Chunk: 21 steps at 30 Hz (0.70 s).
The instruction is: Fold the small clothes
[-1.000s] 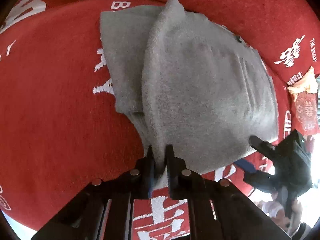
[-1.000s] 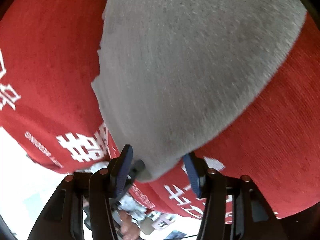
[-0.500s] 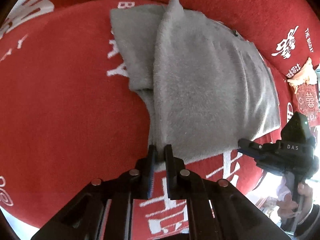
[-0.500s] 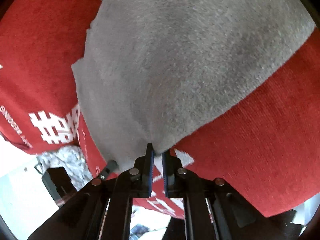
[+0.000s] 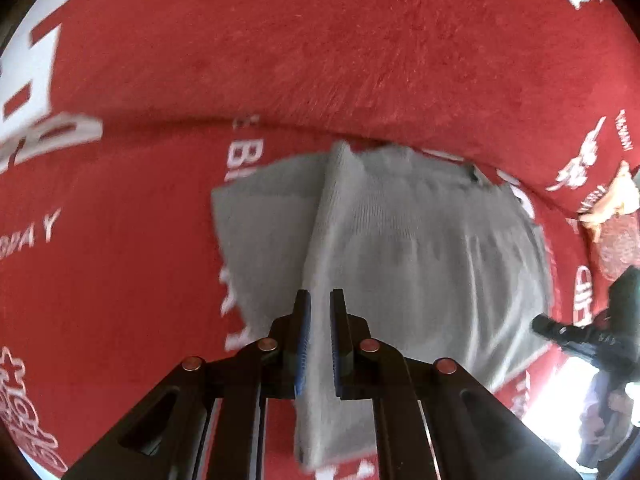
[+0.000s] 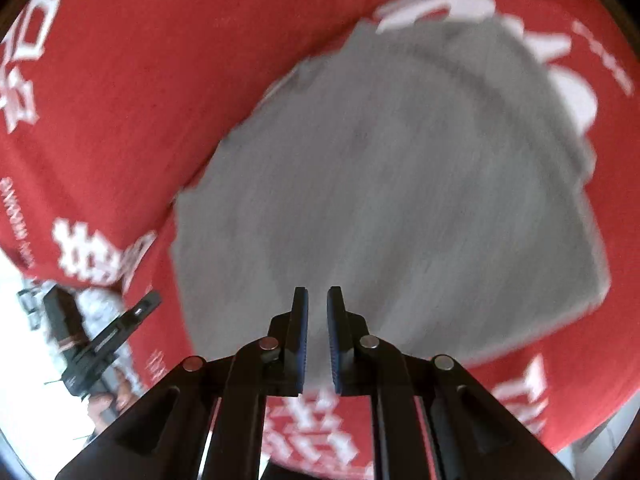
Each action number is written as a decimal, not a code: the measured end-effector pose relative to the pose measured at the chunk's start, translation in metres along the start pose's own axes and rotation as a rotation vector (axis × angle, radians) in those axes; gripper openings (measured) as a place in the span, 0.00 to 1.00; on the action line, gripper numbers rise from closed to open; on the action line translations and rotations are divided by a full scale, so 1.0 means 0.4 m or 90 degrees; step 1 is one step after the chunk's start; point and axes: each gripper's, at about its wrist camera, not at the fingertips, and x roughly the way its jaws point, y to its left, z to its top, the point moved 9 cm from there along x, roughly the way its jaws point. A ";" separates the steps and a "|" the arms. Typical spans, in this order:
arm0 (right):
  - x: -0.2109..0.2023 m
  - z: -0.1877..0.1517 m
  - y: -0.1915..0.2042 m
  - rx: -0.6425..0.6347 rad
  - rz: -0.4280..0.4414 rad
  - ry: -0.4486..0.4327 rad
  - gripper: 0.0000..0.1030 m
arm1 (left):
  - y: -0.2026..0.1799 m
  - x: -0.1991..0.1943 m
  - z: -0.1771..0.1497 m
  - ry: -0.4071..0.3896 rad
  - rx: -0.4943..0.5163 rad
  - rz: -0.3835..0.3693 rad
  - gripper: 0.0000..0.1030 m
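The gray garment [image 5: 420, 256] lies on the red cloth [image 5: 280, 60] with white lettering, its near edge lifted off the surface. The left gripper [image 5: 318, 340] pinches one near corner, and the right gripper [image 6: 317, 336] is closed on the other, so the 2 claws share the same edge, probably to carry it over the rest as a fold. A raised ridge runs from the left claw straight away toward the far edge. That seems to be its long axis, though motion blur makes the outline uncertain. Beyond the cloth's edge, only bright background shows.
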 end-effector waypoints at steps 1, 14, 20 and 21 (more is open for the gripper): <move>0.000 0.030 -0.013 -0.001 -0.022 -0.011 0.12 | -0.010 0.018 0.014 -0.001 0.000 0.006 0.09; 0.014 0.189 -0.200 0.066 -0.064 -0.049 0.05 | 0.061 0.139 0.017 0.040 -0.040 0.059 0.09; -0.033 0.154 -0.204 0.084 -0.069 -0.047 0.10 | 0.036 0.107 -0.010 0.053 -0.012 0.088 0.09; -0.042 0.145 -0.198 0.083 -0.064 -0.046 0.11 | 0.034 0.102 -0.016 0.056 -0.012 0.089 0.09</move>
